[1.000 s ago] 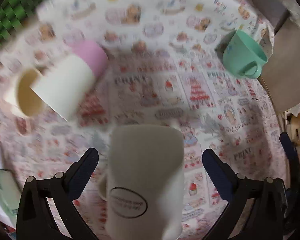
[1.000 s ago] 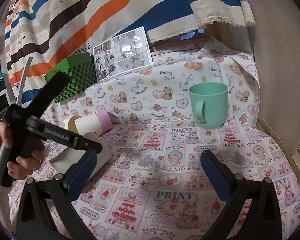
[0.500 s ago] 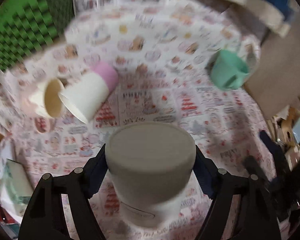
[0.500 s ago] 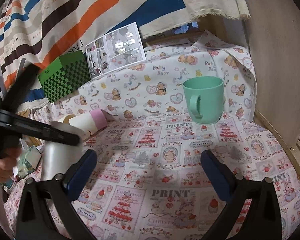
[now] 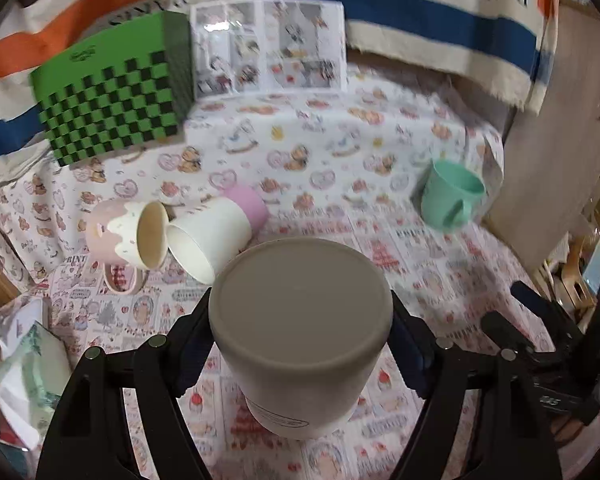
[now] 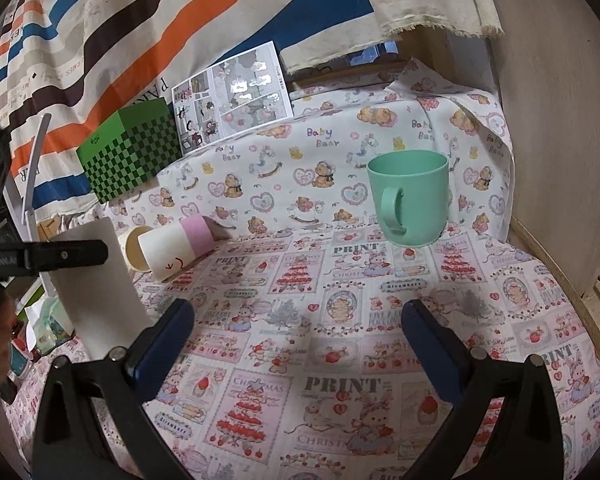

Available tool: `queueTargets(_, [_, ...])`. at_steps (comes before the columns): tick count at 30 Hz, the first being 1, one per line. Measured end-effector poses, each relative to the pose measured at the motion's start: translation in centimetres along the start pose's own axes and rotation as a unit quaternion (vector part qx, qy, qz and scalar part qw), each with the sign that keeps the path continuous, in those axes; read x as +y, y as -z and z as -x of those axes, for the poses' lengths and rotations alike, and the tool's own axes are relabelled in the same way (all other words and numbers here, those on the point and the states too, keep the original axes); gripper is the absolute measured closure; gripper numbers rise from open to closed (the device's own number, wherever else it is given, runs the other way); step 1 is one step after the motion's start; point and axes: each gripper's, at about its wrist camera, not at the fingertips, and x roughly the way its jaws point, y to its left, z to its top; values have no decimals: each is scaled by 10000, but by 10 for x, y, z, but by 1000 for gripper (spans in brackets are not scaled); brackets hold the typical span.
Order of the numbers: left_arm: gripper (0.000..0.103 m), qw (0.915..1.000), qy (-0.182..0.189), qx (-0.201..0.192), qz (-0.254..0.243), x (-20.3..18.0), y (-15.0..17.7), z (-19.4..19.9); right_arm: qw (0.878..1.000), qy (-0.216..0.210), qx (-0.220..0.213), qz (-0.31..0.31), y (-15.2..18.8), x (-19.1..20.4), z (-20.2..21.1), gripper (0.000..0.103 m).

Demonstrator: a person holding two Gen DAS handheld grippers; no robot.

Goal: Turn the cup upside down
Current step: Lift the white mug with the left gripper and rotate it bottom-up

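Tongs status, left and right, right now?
Left tongs: closed on the grey mug, its flat base toward the camera.
Right tongs: open, holding nothing, over the printed tablecloth.

Cup (image 5: 300, 332): plain grey-white, oval label outlined in black. Mug (image 6: 410, 196) at 2 o'clock: mint green. Tumbler (image 5: 216, 232) at 10 o'clock: white with pink base. Second mug (image 5: 120, 232): pink with cream drip glaze. Box (image 5: 112, 116): green-and-black checks. Tablecloth (image 6: 340, 320): white, pink-red print with bears and hearts. Backdrop (image 6: 140, 20): orange, blue, brown stripes on cream.
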Motion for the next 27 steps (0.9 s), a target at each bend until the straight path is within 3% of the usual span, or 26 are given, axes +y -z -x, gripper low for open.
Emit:
queueTargets(4, [27,9990,-7,-454,-4,7,10,-1,10000,-6,-20,64,0,2,0,0])
queueTargets(9, [27,9980,190,-572,171,16,20,-5,10000,-14,-16,81,0,2,0,0])
queueTargets(14, [27,9973,-8,-734,5,13,34,-10,10000,-38,61,69,0,2,-1,0])
queueTargets(25, [26,9960,-42,-891,-107,10,45,-21,9999,-72,74,135,0,4,-2,0])
queueTargets(26, [23,9956,-59,-922,-142,10,47,-20,9998,-76,71,150,0,5,-1,0])
queueTargets(27, [10,9953,-81,-954,-162,9,48,-19,9998,-77,70,162,0,6,-1,0])
